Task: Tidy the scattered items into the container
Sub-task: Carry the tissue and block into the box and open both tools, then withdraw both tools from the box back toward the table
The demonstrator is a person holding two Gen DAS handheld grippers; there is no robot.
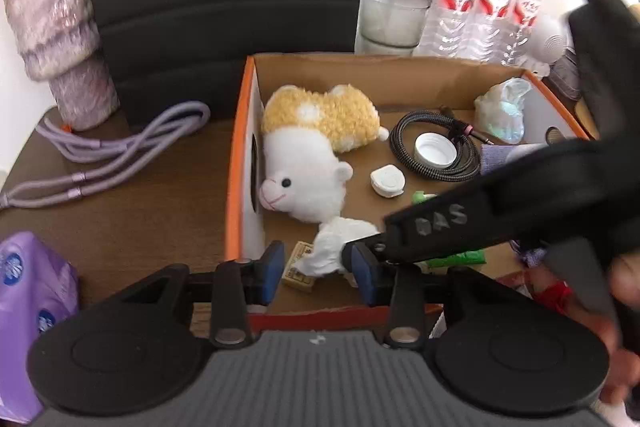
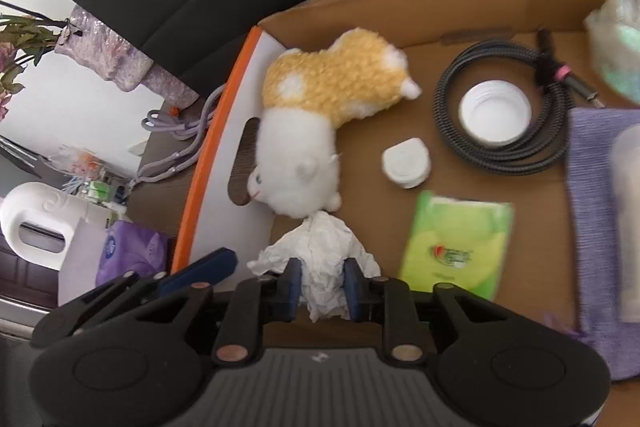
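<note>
Seen from the left wrist, the left claw point(image 1: 318, 269) hangs over the near edge of the open cardboard box with orange rim point(image 1: 239, 163), its blue pads parted with a clear gap; a crumpled white tissue wad point(image 1: 340, 245) lies between them, touching the right pad at most, so this claw is released and grips nothing. Beneath the wad sits a small tan printed matchbox-like packet point(image 1: 300, 269). The right claw's black body crosses in from the right, its tip meeting the same wad. Inside the box lie a yellow-and-white plush lamb point(image 1: 316, 151), a coiled black braided cable point(image 1: 436, 147), a white screw cap point(image 1: 434, 150) within the coil, a small white round case point(image 1: 387, 182) and a pale crumpled plastic bag point(image 1: 502, 111). On the brown bench point(image 1: 132, 215) left of the box rest a lilac looped cord point(image 1: 120, 151) and a purple tissue pack point(image 1: 34, 303). Seen from the right wrist, the right claw point(image 2: 322, 287) straddles the tissue wad point(image 2: 320, 255), pads close on either side of it; whether they press it or have let go I cannot tell. This view alone shows a green pocket tissue packet point(image 2: 456, 247) lying flat and whole beside the wad, a lilac knitted cloth point(image 2: 592, 187) on the box floor at the right, and a white plastic jug point(image 2: 36, 223) beyond the box.
</note>
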